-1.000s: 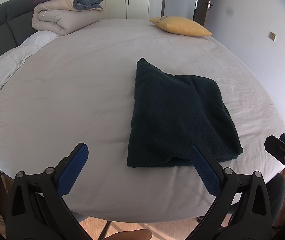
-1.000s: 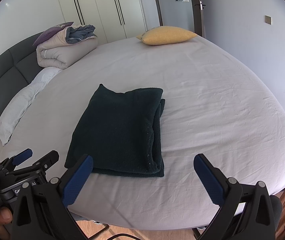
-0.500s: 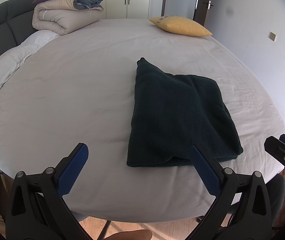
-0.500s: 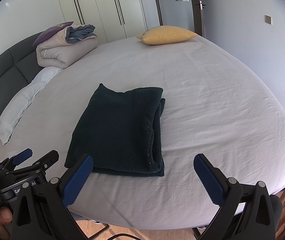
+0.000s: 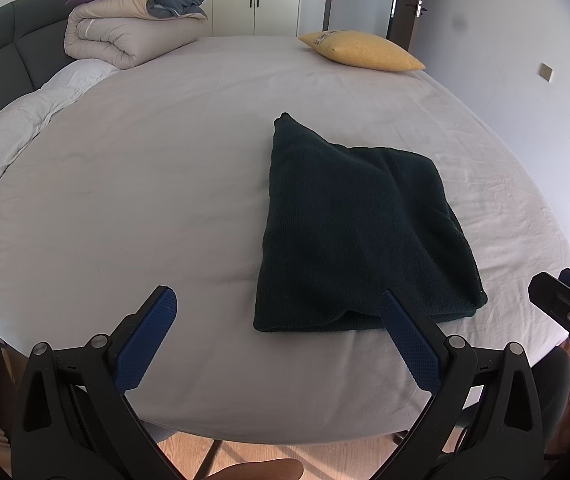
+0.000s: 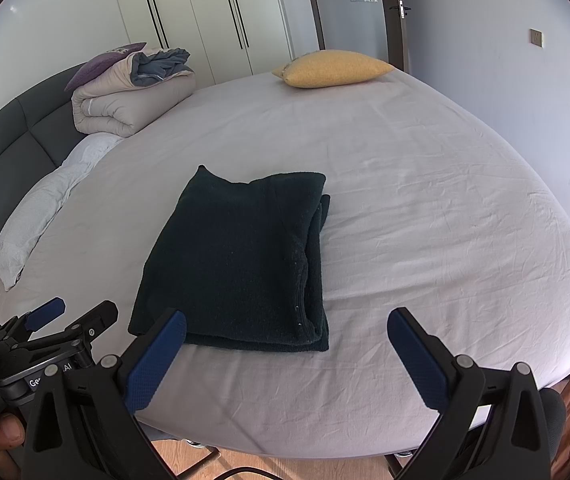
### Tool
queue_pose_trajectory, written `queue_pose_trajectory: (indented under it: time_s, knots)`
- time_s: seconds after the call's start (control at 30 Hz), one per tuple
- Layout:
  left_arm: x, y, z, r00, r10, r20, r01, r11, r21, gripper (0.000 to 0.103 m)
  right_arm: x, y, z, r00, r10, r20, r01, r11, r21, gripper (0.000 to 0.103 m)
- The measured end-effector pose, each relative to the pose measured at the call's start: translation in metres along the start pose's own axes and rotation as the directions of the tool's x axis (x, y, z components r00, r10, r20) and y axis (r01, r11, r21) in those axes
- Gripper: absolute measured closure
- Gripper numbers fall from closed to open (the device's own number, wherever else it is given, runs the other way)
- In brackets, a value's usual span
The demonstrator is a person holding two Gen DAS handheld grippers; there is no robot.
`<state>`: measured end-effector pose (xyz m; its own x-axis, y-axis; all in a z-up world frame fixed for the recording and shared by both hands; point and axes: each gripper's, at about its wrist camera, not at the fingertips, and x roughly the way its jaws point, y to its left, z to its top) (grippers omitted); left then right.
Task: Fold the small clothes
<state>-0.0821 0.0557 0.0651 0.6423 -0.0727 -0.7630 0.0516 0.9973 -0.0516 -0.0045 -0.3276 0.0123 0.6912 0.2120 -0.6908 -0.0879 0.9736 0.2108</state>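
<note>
A dark green knitted garment (image 5: 361,232) lies folded into a thick rectangle on the pale bed sheet (image 5: 145,184); its layered edges show on the right side in the right wrist view (image 6: 241,264). My left gripper (image 5: 281,334) is open, held just short of the garment's near edge, with nothing between its blue pads. My right gripper (image 6: 285,350) is open too, hovering over the near edge of the bed in front of the garment. Each gripper shows at the side of the other's view: the right one (image 5: 569,312), the left one (image 6: 57,324).
A rolled beige and grey duvet (image 5: 133,32) with a purple cushion sits at the far left by the dark headboard (image 5: 1,52). A yellow pillow (image 6: 333,68) lies at the far end. A white pillow (image 6: 33,224) rests along the left. Wooden floor (image 6: 213,468) lies below the bed edge.
</note>
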Motion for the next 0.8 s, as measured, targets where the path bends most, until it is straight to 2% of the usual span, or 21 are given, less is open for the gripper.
queue_pose_trajectory:
  time_s: [0.8]
  knots:
    - [0.0022,0.0034,-0.0032,1.000,0.000,-0.011,0.000,1.000,0.002,0.000,0.0007,-0.0005,-0.0023,1.000,0.002,-0.004,-0.002,1.000,0.000,0.000]
